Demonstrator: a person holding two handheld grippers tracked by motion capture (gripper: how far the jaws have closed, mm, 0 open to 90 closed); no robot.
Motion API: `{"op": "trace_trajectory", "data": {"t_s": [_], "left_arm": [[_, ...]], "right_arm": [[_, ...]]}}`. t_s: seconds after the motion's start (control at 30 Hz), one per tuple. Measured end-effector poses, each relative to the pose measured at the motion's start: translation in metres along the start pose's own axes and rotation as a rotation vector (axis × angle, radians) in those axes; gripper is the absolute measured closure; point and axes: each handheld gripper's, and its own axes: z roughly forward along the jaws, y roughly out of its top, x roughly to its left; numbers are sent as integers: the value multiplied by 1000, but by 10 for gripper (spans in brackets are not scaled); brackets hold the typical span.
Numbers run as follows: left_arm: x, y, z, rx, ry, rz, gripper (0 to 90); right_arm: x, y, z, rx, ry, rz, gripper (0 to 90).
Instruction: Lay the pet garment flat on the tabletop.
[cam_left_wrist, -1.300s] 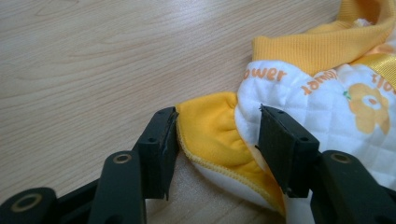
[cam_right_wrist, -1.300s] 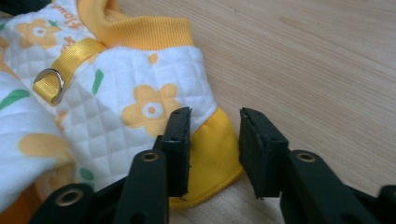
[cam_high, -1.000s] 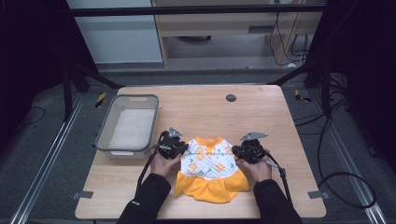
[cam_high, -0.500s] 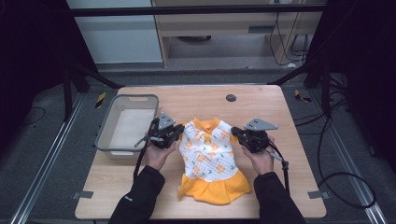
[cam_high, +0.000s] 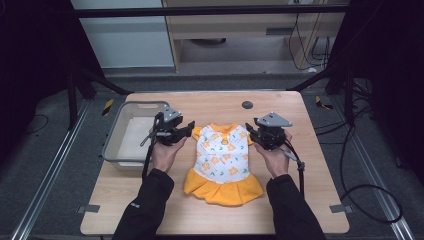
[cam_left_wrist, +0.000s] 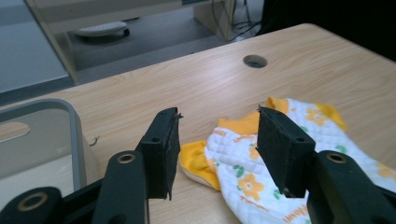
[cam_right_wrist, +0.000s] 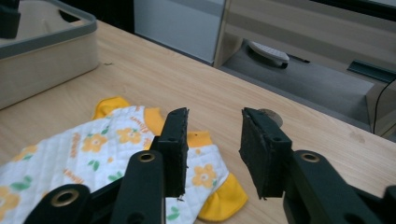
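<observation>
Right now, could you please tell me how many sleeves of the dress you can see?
2: the left sleeve lies near the left gripper, the right sleeve near the right gripper. Both lie flat on the table.

Hardly any writing can be read here. The small dress (cam_left_wrist: 280, 158) lying on the counter (cam_high: 300, 165) carries short orange lettering among its flower print: one word shows near the lower right edge of the left gripper view, and another sits on the white quilted cloth left of the nearer jaw in the right gripper view (cam_right_wrist: 70, 175), but both are too small and blurred to make out letter by letter. In the high view a tiny pale mark sits on the cuff of the person's left sleeve (cam_high: 134, 205), likewise unreadable. No label, number or sign can be read on anything else.
</observation>
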Motion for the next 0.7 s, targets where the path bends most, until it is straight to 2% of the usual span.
{"op": "trace_trajectory", "data": {"t_s": [0.03,0.1,0.17,0.3,0.43,0.57,0.7], "left_arm": [[0,0,-5,-1,-2,-1,472],[0,-2,-22,-8,-33,-4,464],[-1,-5,-33,-1,-41,11,442],[-6,-15,-53,5,-73,34,430],[-13,-35,-67,32,-114,45,440],[-20,-65,-75,96,-137,76,454],[-23,-90,-77,145,-151,83,456]], "right_arm": [[0,1,-4,0,7,-4,606],[1,1,-14,-3,17,-11,593],[0,-1,-29,-13,23,9,587],[1,-10,-46,-3,46,55,555],[9,-23,-61,21,81,50,537],[19,-40,-73,58,112,32,517],[24,-63,-81,100,132,37,508]]}}
